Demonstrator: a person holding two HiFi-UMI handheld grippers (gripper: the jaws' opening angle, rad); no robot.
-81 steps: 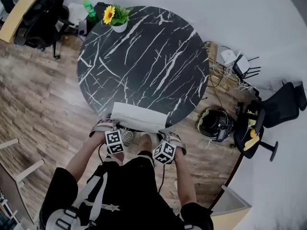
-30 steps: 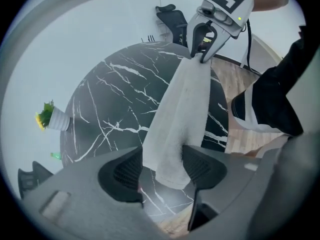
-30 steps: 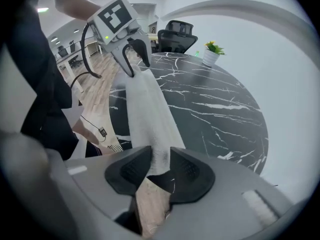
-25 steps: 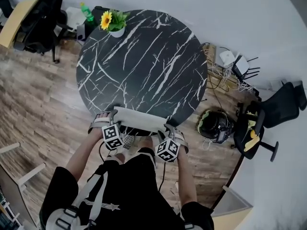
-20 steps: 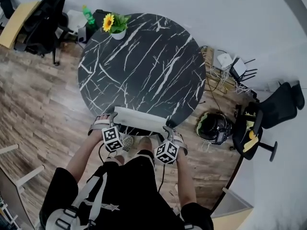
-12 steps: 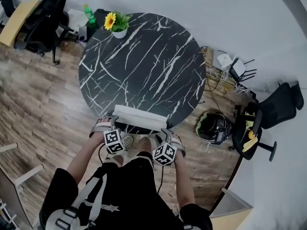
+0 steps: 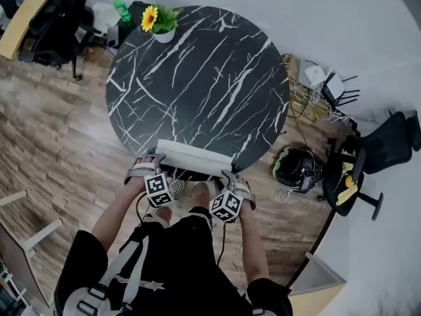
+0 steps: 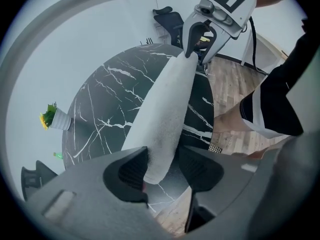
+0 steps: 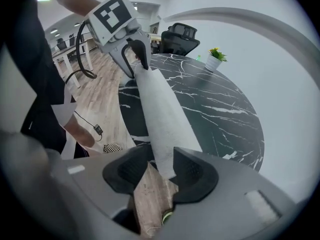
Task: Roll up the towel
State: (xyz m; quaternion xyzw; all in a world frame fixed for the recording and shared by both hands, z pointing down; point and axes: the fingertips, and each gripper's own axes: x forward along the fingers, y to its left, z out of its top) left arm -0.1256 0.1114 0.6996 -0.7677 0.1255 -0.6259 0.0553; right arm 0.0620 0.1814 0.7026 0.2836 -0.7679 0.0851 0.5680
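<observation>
Towel [image 7: 194, 155] roll's ends sit half hidden between left tongs [image 8: 161, 168] and right tongs [image 9: 161, 170], both just closing, neither yet clamped.

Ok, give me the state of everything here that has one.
White towel: rolled up long, lying along the round black marble table at its near edge.
Left gripper: open, jaws just been closing, towel's left end between them.
Right gripper: open, jaws just been closing, right end between them.
Potted sunflower: upright.

The towel [image 7: 192, 157] lay crosswise on the table [image 7: 197, 78], along its near edge. A flower pot [image 7: 164, 35] stood at the table's far left edge, well apart from the towel. A chair [image 7: 385, 147] stood right of the table.
</observation>
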